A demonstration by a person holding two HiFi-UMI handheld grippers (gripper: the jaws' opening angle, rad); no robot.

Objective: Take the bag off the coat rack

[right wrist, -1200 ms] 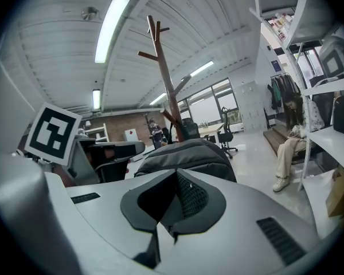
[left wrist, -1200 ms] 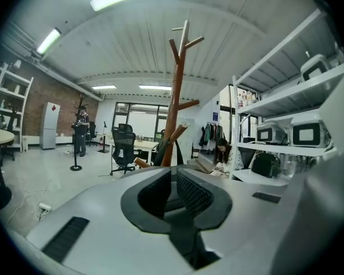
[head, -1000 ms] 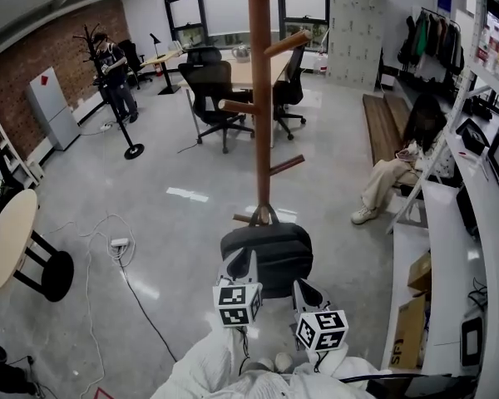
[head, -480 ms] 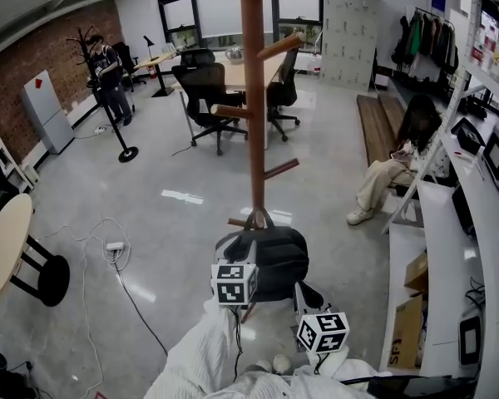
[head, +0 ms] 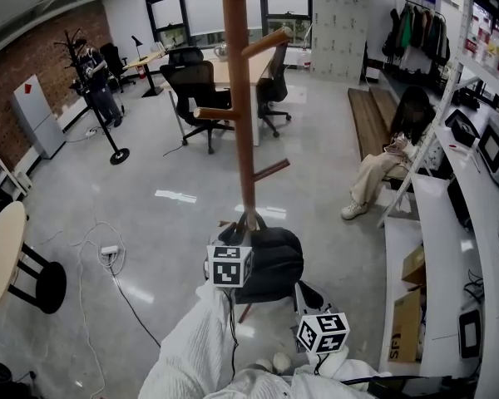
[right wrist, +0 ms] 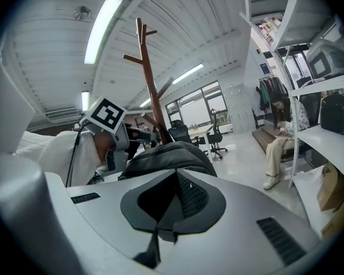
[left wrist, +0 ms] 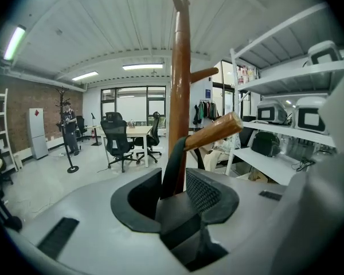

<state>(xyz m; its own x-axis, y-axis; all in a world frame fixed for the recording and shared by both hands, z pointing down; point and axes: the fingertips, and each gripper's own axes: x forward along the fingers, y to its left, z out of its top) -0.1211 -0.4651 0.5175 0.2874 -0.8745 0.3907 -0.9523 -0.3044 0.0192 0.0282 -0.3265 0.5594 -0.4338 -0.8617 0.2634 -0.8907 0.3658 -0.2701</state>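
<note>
The worry, from where I stood, was the strap [left wrist: 173, 164]. It ran up loose between the fingers [left wrist: 209, 191] of the left gripper [left wrist: 175, 183], which had just been opening and stood wide, pressing on nothing. Just above them it hooked over a wooden peg [left wrist: 215, 133] that slanted upward. If the fingers closed and he pulled straight back rather than lifting the loop up past the peg's tip, I judged the strap would catch and drag the coat rack [head: 237, 98] over, since the pole rose right behind the fingers. Closing too deep could also have nipped the pole along with the strap.

The bag [head: 274, 260] was not yet off. Its dark body hung low on the rack, below the left fingers and to their right, and just beyond the tips of the right gripper [right wrist: 175, 198].

His left arm, in a white sleeve [head: 195, 347], reached forward with its gripper tipped slightly down toward the pole. The right gripper sat back near his body, aimed at the bag, its fingers a little apart and empty.
</note>
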